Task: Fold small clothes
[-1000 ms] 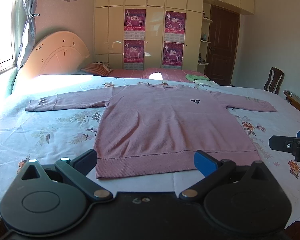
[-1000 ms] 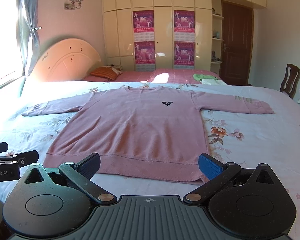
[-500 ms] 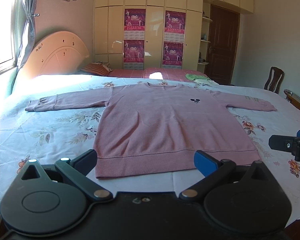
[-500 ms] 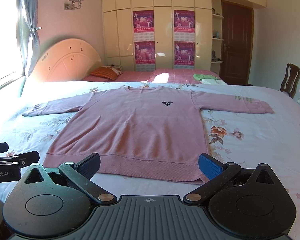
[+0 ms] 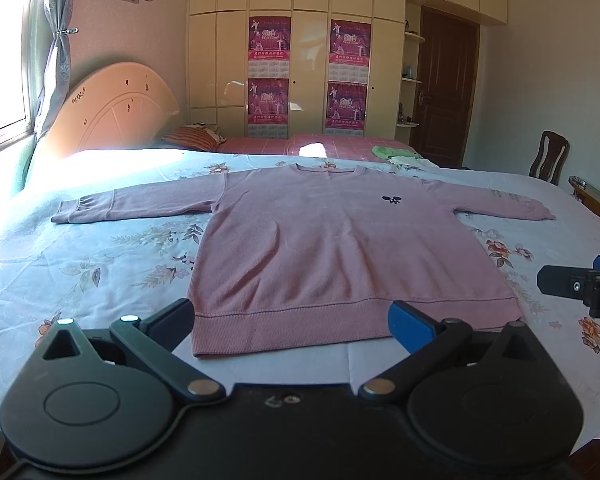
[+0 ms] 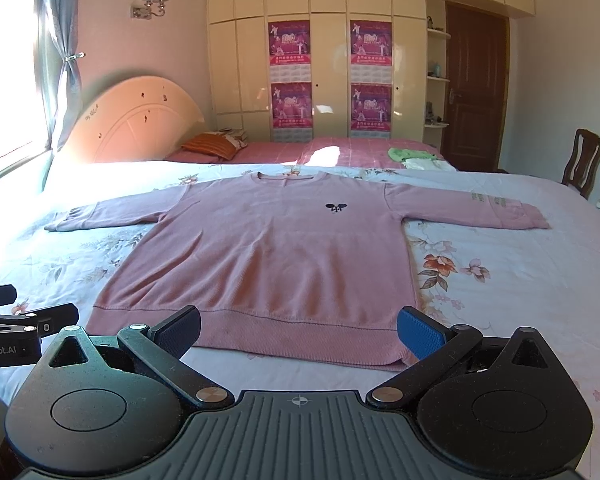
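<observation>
Pink sweater (image 5: pixel 340 248) lies flat, front up, sleeves spread, on the floral bed (image 5: pixel 80 264), hem nearest both claws. Left claw (image 5: pixel 292 320) and right claw (image 6: pixel 298 330) spread wide, empty, just short of the hem. Looks a soft, light, floppy knit; likely best pinched at the ribbed hem corners or cuffs.

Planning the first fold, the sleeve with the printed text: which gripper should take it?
Right, probably. The printed sleeve lies on the right gripper's side; the left gripper sits by the sweater's opposite corner. Both are open.
</observation>
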Demonstrator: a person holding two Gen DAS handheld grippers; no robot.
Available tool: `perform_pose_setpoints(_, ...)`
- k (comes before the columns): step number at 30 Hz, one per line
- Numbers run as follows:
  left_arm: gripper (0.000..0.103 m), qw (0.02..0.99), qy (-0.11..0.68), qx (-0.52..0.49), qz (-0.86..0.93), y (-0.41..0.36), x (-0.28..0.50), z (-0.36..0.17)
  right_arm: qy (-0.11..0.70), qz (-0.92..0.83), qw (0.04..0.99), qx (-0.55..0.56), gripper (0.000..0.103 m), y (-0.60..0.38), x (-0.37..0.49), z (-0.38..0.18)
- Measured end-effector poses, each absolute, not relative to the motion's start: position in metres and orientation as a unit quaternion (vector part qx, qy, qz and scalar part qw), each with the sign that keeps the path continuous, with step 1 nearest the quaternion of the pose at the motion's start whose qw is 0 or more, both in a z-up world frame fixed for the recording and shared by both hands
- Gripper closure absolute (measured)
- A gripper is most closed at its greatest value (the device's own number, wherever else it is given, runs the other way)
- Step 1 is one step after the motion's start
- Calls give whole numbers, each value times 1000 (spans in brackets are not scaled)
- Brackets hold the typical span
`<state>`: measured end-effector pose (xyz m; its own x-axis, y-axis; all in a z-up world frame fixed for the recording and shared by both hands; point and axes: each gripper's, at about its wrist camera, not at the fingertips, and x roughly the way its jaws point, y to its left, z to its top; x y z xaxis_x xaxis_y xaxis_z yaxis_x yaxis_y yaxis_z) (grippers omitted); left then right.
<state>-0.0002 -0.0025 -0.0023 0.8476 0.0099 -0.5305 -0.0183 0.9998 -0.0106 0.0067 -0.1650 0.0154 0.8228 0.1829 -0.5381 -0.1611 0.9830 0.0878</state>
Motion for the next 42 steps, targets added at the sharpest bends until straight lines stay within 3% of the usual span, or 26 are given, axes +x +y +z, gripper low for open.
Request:
perform_pose_setpoints(24,0,960,280,-6,3,-1,7,-6,284,90,954,12,0,-164,11,16)
perform_pose_setpoints(42,0,956,292,-14,-3,-21,113,-15,290,69,954,27,0,-196,107,1)
